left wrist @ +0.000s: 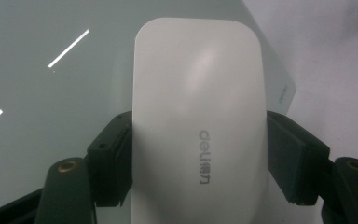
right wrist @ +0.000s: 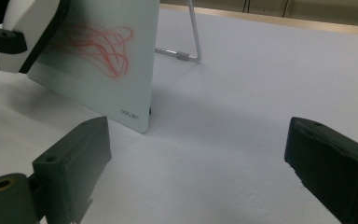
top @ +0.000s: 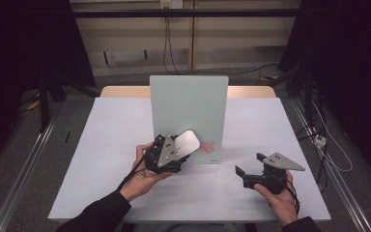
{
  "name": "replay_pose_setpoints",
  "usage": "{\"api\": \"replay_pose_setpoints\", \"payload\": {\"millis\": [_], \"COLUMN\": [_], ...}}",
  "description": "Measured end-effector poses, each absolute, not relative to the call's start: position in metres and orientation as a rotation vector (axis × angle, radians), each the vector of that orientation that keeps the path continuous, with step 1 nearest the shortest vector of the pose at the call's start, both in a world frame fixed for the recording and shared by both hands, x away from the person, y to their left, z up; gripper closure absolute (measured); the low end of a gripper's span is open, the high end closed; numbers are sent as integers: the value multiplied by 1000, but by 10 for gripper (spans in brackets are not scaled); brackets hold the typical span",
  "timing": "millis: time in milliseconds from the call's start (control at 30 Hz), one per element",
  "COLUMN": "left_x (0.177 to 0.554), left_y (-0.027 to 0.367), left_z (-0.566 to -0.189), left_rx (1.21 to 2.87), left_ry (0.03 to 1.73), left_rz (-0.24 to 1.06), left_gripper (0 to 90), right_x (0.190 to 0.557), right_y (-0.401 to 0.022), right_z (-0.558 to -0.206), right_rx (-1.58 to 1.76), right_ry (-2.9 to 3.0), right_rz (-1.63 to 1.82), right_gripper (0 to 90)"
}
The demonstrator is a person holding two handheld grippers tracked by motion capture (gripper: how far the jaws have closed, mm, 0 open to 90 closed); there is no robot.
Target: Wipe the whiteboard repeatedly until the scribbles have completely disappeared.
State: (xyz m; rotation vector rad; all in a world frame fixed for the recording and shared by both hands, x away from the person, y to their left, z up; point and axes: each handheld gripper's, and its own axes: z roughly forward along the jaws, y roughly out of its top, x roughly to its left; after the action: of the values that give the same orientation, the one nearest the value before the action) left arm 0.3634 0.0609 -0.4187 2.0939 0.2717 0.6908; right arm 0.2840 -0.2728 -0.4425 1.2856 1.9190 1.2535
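Observation:
A pale green-white writing board point(top: 188, 111) stands upright in the middle of the white table point(top: 111, 145). Red scribbles point(top: 206, 146) mark its lower part, and they are plain in the right gripper view point(right wrist: 100, 46). My left gripper point(top: 181, 150) is shut on a white board eraser point(top: 188, 141), which lies against the board's face just left of the scribbles. Both black pads clamp the eraser's point(left wrist: 200, 116) sides. My right gripper point(top: 249, 163) rests low over the table to the right of the board, jaws wide open with nothing between them point(right wrist: 196, 158).
A thin wire stand point(right wrist: 193, 37) props the board from behind. The table's wooden far edge point(top: 251, 91) shows behind the board. Metal rails and cables run along the floor on both sides of the table.

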Motion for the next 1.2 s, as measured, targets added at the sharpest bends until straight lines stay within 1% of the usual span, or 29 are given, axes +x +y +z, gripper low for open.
{"api": "replay_pose_setpoints", "payload": {"millis": [300,500,633,833,1000,1133,1200], "left_x": [359,358,359,367,372,371,370], "left_y": [45,44,48,67,75,74,71], "left_z": [-431,-434,-429,-411,-401,-402,-406], "left_rx": [2135,2149,2139,2088,2056,2062,2064], "left_ry": [219,208,216,274,297,282,276], "left_rz": [660,651,652,686,698,721,708], "left_gripper": [308,308,310,310,310,310,310], "right_x": [284,284,284,284,284,284,284], "right_y": [-273,-273,-273,-273,-273,-273,-273], "right_z": [-442,-442,-442,-443,-443,-443,-443], "right_rx": [1287,1286,1286,1285,1289,1288,1285], "right_ry": [1918,1919,1919,1920,1916,1918,1920], "right_rz": [1255,1256,1256,1254,1256,1257,1255], "right_gripper": [70,70,70,70,70,70,70]}}
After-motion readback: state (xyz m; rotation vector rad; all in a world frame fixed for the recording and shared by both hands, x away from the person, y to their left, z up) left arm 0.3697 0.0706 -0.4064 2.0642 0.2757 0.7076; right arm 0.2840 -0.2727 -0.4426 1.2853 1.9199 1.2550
